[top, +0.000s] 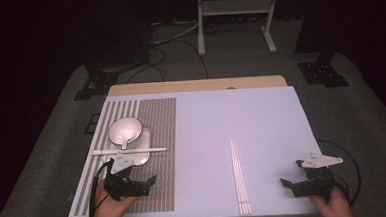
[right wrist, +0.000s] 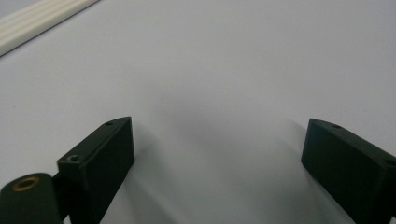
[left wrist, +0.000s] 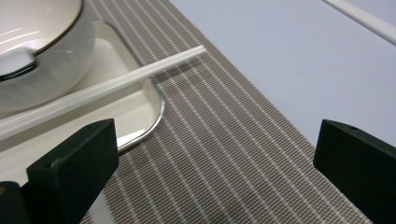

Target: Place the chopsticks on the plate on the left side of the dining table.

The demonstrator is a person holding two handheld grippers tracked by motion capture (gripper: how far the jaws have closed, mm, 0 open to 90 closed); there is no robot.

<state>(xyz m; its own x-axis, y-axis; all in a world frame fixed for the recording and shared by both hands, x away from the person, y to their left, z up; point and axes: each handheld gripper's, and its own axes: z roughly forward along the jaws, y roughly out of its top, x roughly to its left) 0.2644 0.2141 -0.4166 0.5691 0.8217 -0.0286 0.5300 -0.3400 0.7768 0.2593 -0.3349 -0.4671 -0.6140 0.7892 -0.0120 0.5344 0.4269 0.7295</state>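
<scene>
Both our grippers empty, jaws spread wide
Our left gripper (top: 147, 183) sits lower left below the chopstick (top: 128, 151) across the tray (top: 143, 141); right gripper (top: 288, 184) lower right beside the chopstick bundle (top: 239, 176)

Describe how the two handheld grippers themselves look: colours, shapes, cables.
Both the left gripper and the right gripper are black, with two blocky rectangular jaws showing small screw holes. Each carries a grey three-cornered plate on top and trails a black cable. No sleeves show.

Open table (top: 261, 120) mid-right; chopsticks (top: 239, 176) lie there, tray (top: 144, 143) with bowl (top: 124, 129) probably blocks left mat (top: 159, 120).
</scene>
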